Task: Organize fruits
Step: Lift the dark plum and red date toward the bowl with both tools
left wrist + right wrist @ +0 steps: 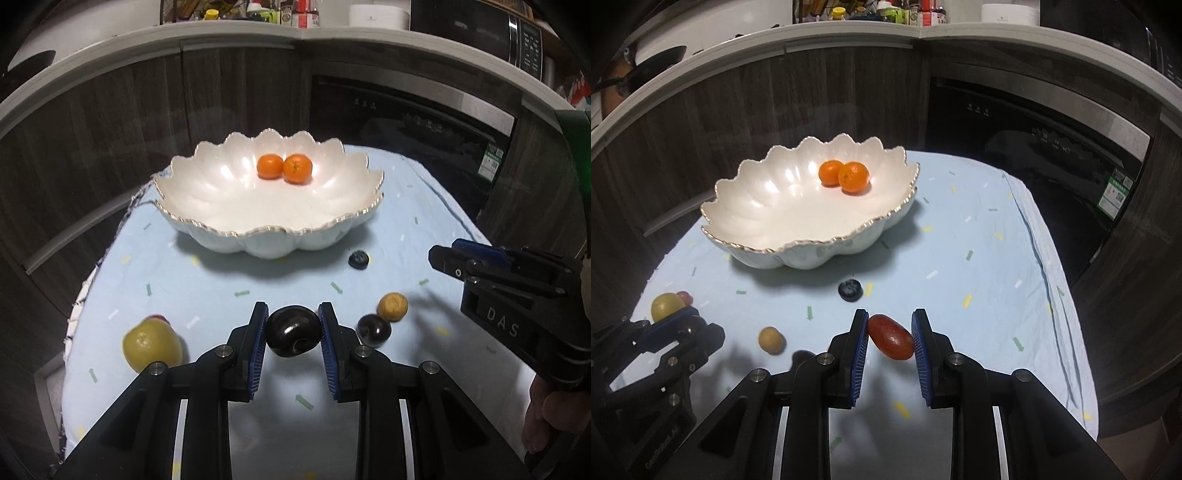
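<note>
Meanwhile, two fruits are seen clamped in handheld grippers above a table draped in a pale blue cloth (399,229) scattered with small coloured flecks. A dark, glossy plum (293,331) is pinched between the blue pads of the left gripper (293,325), clear of the cloth, with its shadow cast below. An oblong red fruit (891,337) is held tilted between the pads of the right gripper (890,334), likewise raised off the surface.

A white scalloped bowl (207,206) with a gilded rim is placed toward the far end of the table, and two small oranges (284,167) are shown touching each other inside it, near its back wall. A blueberry (358,259) is left on the cloth just in front of the bowl.

Nearer the grippers, a second dark plum (373,329) and a small tan-yellow round fruit (392,306) are seen just beside one another on the cloth. At the left edge a larger yellow fruit (152,346) is pictured, with a small red fruit (159,318) partly hidden behind it.

Part of a hand (554,417) is glimpsed gripping the right tool's handle at the edge of the left wrist view. Dark wood cabinet fronts, a black built-in appliance (1027,147) and a cluttered countertop are visible behind the table.
</note>
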`<state>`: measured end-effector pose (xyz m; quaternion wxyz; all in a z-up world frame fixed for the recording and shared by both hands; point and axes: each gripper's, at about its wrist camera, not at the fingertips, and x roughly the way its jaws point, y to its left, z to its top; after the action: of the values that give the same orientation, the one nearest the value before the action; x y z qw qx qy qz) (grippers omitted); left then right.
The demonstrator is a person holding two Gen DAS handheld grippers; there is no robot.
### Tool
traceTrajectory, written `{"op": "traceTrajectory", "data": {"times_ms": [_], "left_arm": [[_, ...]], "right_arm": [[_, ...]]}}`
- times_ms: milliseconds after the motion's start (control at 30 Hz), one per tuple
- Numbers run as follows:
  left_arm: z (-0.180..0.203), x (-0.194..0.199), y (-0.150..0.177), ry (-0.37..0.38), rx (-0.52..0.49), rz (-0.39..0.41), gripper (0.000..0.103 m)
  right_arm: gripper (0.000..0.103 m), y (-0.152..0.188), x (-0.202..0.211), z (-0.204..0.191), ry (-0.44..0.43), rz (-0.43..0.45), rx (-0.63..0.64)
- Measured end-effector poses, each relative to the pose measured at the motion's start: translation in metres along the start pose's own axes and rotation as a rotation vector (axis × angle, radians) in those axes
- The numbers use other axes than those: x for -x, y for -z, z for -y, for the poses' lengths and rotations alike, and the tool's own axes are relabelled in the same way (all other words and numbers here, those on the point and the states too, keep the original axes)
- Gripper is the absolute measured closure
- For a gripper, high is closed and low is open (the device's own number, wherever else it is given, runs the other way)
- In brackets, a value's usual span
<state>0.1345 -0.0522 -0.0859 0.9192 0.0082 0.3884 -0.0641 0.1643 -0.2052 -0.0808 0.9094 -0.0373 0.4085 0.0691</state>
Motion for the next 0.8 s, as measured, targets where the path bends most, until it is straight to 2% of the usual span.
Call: {"op": "traceTrajectory", "data": {"times_ms": [800], "left_arm": [[-0.03,0.018,-0.05,-0.009,0.061,0.074,0.075]], "right_arm": [[0.077,-0.047,0.029,-0.024,-0.021,0.089,0.016]]}}
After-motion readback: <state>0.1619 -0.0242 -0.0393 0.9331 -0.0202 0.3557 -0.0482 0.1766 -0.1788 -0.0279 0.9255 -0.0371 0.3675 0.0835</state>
